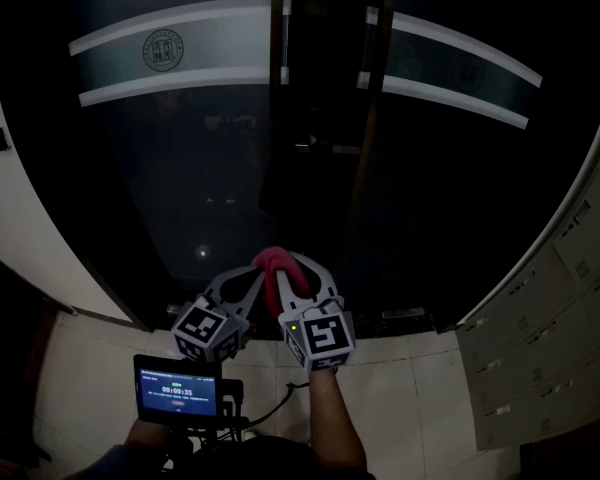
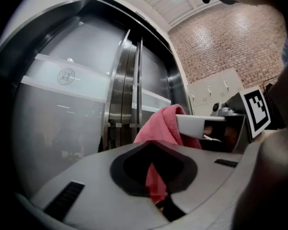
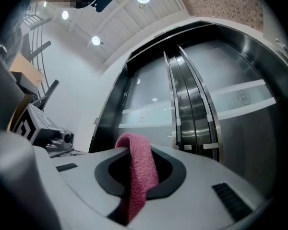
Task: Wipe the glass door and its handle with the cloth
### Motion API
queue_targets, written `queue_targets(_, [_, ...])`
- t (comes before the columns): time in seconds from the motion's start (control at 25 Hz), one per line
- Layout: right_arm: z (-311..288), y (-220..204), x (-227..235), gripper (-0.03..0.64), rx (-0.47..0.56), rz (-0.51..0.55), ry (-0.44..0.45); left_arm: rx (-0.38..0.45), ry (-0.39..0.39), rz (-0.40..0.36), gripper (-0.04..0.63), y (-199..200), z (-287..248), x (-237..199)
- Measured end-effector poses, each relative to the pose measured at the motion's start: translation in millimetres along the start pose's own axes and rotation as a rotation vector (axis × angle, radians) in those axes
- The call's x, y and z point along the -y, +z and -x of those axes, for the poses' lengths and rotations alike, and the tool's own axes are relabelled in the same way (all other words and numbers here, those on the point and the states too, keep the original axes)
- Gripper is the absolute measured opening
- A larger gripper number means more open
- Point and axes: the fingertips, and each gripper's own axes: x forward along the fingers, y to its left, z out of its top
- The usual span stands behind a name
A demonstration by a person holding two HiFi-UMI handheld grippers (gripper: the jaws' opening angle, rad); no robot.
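Note:
A pink cloth (image 1: 278,260) is bunched between both grippers, low in front of the dark glass door (image 1: 190,168). My left gripper (image 1: 248,280) is shut on one part of the cloth (image 2: 157,183). My right gripper (image 1: 302,274) is shut on another fold of the cloth (image 3: 140,174). The tall steel door handles (image 1: 280,28) run vertically at the doors' meeting edge, above and beyond the grippers. They also show as the handles (image 2: 129,80) in the left gripper view and the handles (image 3: 182,99) in the right gripper view. A frosted band with a round emblem (image 1: 165,50) crosses the glass.
Grey lockers (image 1: 550,318) line the right side. A white wall (image 1: 20,228) flanks the door at left. A small screen device (image 1: 177,386) sits below the left gripper. A brick wall (image 2: 216,47) rises to the right of the door.

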Motion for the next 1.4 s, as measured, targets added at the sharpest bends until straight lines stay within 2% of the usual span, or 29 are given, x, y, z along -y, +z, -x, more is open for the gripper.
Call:
queue_targets(0.16, [-24.4,9.2,10.0,0.029,0.022,-0.008,-0.04,0.019,0.017,0.019,0.014,2.6,-1.8,-29.1])
queue_targets(0.36, [-54.5,10.0,30.4,0.029,0.021,0.017,-0.055,0.051,0.02,0.035,0.014,7.4,-33.0,-56.9])
queue_targets(0.64, [-125.2,18.5,100.4,0.029,0.077,0.044,-0.075,0.04,0.027,-0.005,0.014,3.5,-89.1,-96.3])
queue_targets(0.88, [-198.8,17.9,159.4,0.029,0.113,0.032,-0.055,0.038,0.069,-0.035,0.014,12.5,-149.9,-139.8])
queue_targets(1.04, [-233.3,10.9,191.4,0.029,0.125,-0.006,-0.064,0.013,0.084,-0.051,0.014,3.0,-175.5,-158.1])
queue_targets(1.16, [-249.7,-3.1,198.3,0.029,0.112,-0.036,-0.056,-0.006,0.107,-0.036,0.014,1.4,-181.5,-167.6])
queue_targets(1.4, [-248.4,-52.1,178.3,0.029,0.078,-0.064,-0.049,-0.031,0.123,-0.022,0.014,-11.7,-185.6,-189.9])
